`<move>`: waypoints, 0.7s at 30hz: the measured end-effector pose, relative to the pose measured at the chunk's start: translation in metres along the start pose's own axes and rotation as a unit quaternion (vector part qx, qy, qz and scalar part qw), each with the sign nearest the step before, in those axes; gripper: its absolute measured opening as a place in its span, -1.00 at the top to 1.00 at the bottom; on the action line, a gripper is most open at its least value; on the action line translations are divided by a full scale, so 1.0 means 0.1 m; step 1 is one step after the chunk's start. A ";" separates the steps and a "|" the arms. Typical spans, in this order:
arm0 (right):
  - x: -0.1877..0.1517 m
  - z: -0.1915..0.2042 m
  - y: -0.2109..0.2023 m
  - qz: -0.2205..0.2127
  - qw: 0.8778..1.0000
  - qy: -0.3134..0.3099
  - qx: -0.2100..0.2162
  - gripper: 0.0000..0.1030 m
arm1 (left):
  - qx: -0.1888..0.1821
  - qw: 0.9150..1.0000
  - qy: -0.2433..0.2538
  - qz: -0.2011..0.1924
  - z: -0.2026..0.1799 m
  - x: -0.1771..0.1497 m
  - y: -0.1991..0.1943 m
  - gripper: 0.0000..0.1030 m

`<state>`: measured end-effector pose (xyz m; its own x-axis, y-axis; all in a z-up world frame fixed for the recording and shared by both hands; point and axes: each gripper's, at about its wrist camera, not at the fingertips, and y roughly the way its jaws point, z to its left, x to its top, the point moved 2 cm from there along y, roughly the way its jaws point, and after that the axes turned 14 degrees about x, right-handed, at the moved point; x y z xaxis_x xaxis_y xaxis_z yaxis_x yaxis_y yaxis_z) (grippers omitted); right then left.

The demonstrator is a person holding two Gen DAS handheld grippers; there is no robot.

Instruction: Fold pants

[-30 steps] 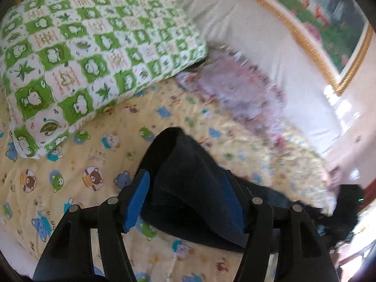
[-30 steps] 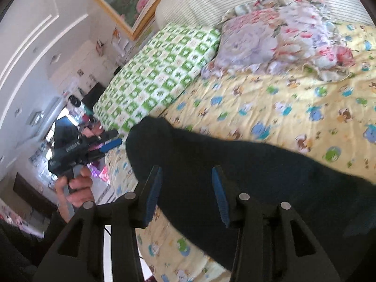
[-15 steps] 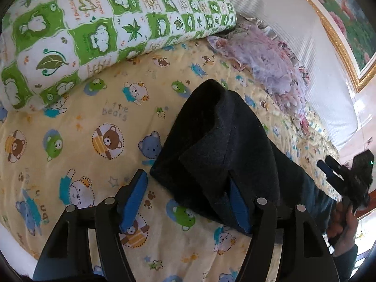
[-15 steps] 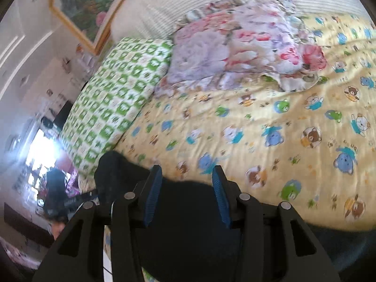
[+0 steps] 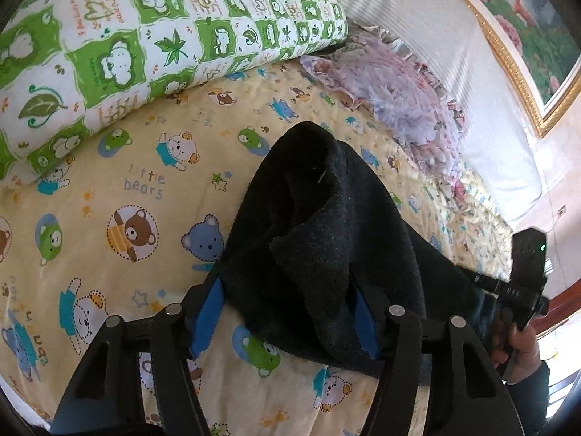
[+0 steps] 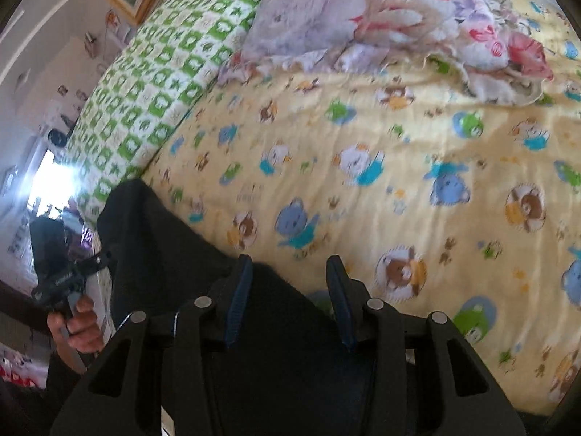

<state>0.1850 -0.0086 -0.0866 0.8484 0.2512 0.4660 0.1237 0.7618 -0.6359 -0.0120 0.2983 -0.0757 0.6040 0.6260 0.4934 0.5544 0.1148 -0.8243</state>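
The dark pants [image 5: 326, 232] lie bunched on the yellow bear-print bedspread [image 5: 109, 189]. In the left wrist view my left gripper [image 5: 287, 312] stands open, its blue pads on either side of a fold of the fabric. In the right wrist view the pants [image 6: 174, 261] run from lower middle to the left edge of the bed. My right gripper [image 6: 288, 301] is open, with the cloth's edge lying between the jaws. The other hand-held gripper shows at the right edge of the left view [image 5: 523, 283] and at the left of the right view [image 6: 69, 272].
A green-and-white checked pillow [image 5: 145, 36] lies at the head of the bed. A crumpled floral cloth [image 6: 381, 25] sits beside it. A striped headboard [image 5: 454, 54] and a gold-framed picture [image 5: 526, 29] are behind. The bed's edge is at the left in the right wrist view.
Both grippers have come down closer to the bedspread. The pants have settled onto the bed, and the left gripper's pads now stand around the fold.
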 end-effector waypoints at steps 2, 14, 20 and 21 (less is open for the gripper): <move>-0.09 0.01 0.03 0.012 1.000 0.000 0.005 0.16 | -0.010 1.000 -0.004 -0.003 0.01 -0.01 -0.01 -0.15; -0.18 0.35 0.01 0.023 0.996 -0.074 -0.046 0.79 | -0.056 0.997 -0.008 -0.058 -0.06 0.01 -0.38 0.59; -0.01 0.80 -0.36 -0.070 0.978 -0.155 -0.116 0.93 | -0.071 0.986 0.042 -0.144 -0.27 0.02 -1.06 0.61; 0.03 0.86 -0.43 -0.091 0.975 -0.164 -0.122 0.93 | -0.076 0.985 0.049 -0.149 -0.29 0.03 -1.09 0.61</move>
<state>0.1386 0.0110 -0.0054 0.5961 0.3319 0.7312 0.4095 0.6576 -0.6323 -0.0542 0.2652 0.0236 0.4495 0.5040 0.7375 0.7898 0.1614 -0.5917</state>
